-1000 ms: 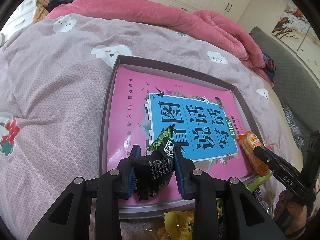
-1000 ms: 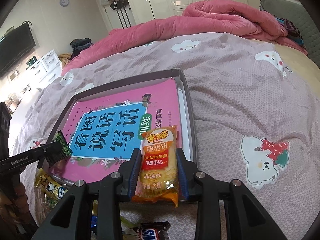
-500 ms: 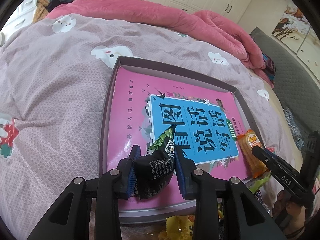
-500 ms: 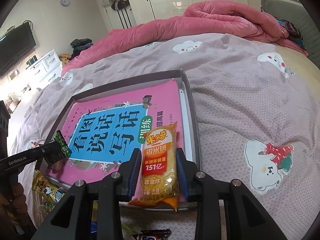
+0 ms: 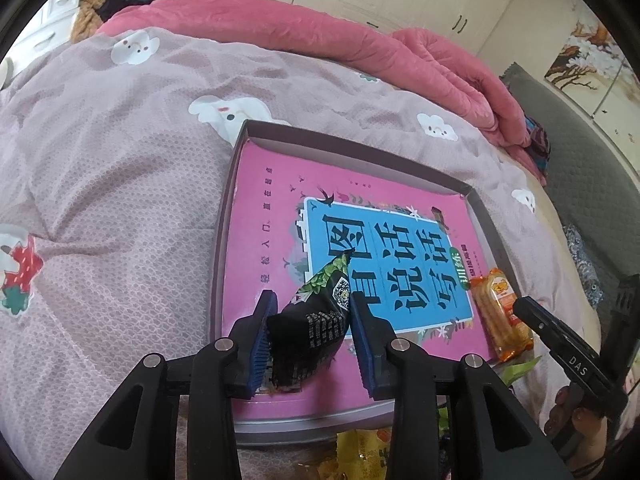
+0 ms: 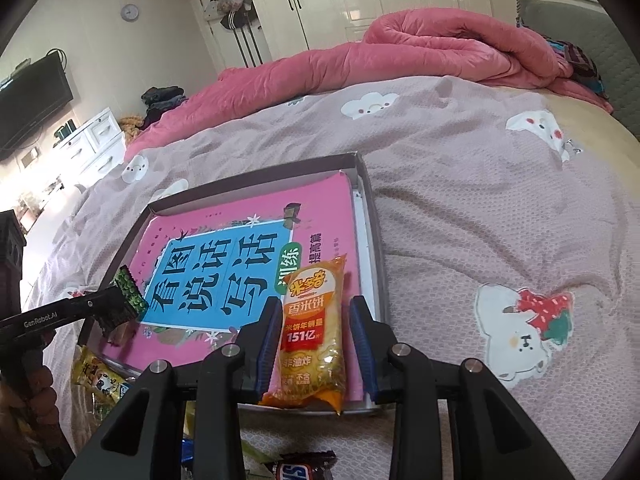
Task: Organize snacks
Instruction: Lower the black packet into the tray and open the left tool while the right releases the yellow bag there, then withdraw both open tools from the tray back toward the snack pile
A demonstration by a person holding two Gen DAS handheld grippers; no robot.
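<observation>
Pink fills the shallow grey cardboard box (image 5: pixel 224 236) on the mauve patterned bedspread (image 5: pixel 108 184): a pink book with a blue title panel (image 5: pixel 384 256) lies flat inside it. The left gripper (image 5: pixel 311 330) points down over the box's near left corner, with a black and green snack packet (image 5: pixel 316 320) between its blue pads (image 5: pixel 261 338). Its jaws are opening; the left pad appears to touch the packet's side, and a narrow gap seems to show beside the right pad. The packet's lower end rests on the book cover.

The right gripper (image 6: pixel 316 344) sits at the near right corner of the box, clamped on a long orange rice-cracker packet (image 6: pixel 314 332) that stands lengthwise between its pads, its top end over the book and its bottom end reaching the box's near rim. From the left wrist view, this packet (image 5: pixel 500 316) lies along the book's right edge, with the black finger of the right gripper just beside it.

Loose wrapped snacks lie on the bedspread in front of the box: a yellow packet (image 6: pixel 96 376) near the left and a dark chocolate bar (image 6: pixel 300 468) at the bottom edge. A rumpled pink quilt (image 6: pixel 400 52) is heaped across the far side of the bed.
</observation>
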